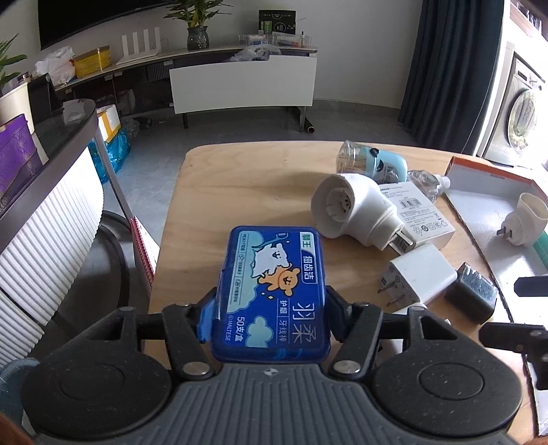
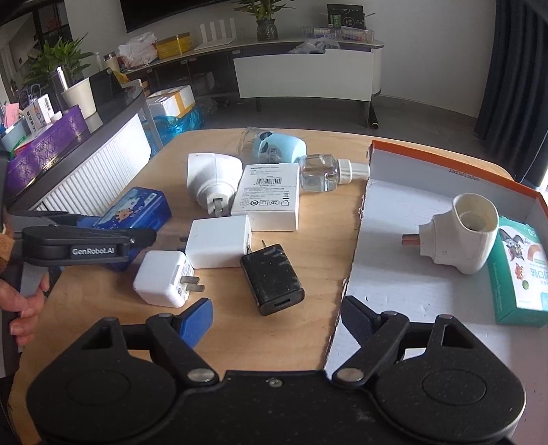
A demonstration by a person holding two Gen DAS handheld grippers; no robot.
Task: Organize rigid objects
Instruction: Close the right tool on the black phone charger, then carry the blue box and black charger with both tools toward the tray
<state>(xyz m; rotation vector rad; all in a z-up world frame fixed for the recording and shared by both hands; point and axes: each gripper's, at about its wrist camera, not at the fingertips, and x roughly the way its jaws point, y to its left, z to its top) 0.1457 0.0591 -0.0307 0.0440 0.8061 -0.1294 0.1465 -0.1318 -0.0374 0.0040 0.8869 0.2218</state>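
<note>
Background only: dark wall-mounted TV screen (image 1: 102, 20) above a long curved white media shelf (image 1: 239, 78). On the shelf: potted green plant in a dark vase (image 1: 197, 34), yellow rectangular tin (image 1: 92, 61), white four-antenna router (image 1: 138, 48). Dark blue curtain (image 1: 455, 68) right, white front-loading washing machine (image 1: 513, 113) beside it. Purple patterned box (image 2: 44, 150) on the ribbed white counter (image 2: 89, 181).

Left claw (image 1: 270, 308) clamps a blue floss-pick box (image 1: 272, 294) by its long sides — pads pressing, box just over the desk (image 1: 239, 178). Right of it: white plug-in heater (image 1: 356, 208), white charger (image 1: 419, 277), black charger (image 1: 474, 297).
</note>
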